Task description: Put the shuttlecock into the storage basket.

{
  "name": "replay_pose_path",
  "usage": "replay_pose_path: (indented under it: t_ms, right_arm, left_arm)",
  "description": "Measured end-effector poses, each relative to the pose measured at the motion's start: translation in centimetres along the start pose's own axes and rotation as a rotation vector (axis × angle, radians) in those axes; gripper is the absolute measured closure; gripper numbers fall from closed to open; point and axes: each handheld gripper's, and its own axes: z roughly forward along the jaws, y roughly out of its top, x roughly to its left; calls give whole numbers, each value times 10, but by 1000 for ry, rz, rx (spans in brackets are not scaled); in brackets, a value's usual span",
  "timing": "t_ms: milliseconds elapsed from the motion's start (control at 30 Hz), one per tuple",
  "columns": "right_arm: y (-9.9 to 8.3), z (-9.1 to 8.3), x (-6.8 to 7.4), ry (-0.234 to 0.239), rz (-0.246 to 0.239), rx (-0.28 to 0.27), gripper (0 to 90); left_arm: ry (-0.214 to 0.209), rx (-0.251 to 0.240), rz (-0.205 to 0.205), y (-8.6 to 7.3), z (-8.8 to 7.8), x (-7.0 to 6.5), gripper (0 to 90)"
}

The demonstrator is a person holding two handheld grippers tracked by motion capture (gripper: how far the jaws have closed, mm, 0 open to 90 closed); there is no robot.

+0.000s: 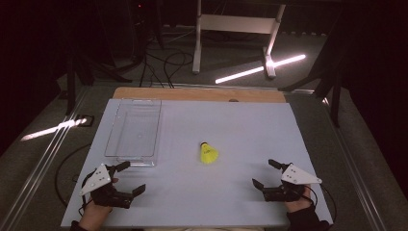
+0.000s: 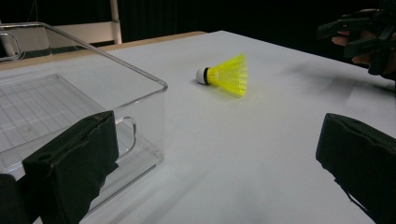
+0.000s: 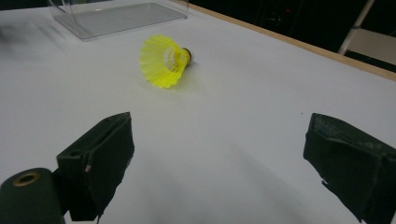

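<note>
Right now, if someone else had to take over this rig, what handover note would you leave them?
Left gripper: open, holding nothing, resting at the near left of the table, just in front of the clear plastic bin.
Right gripper: open, holding nothing, at the near right.
Yellow shuttlecock: lying on its side mid-table, between the grippers and to the right of the bin, untouched.
The bin holds nothing.
Done: nothing yet.
Left: probably pick up the shuttlecock and put it in the bin; either gripper looks able to reach it.

Yellow shuttlecock, lying on its side mid-table (skirt toward person), near clear bin, untouched
</note>
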Motion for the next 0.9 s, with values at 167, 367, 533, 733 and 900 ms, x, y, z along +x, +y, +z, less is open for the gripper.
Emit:
replay_pose_path:
  t_ms: [167,367,533,733,900]
  right_arm:
    - [0,0,0,-2,-3,1,86]
    - [0,0,1,-10,-9,3,86]
    - [0,-1,1,-14,-9,5,86]
    - [0,-1,1,-15,-5,7,86]
    - [0,-1,0,-15,1,5,86]
  left_arm:
    - [0,2,1,0,0,0,1]
    - [-7,4,-5,0,1,0,1]
    - [-7,-2,-7,1,0,0,1]
    - [-13,0,-16,2,0,0,1]
    - [-22,-7,-19,4,0,-1,1]
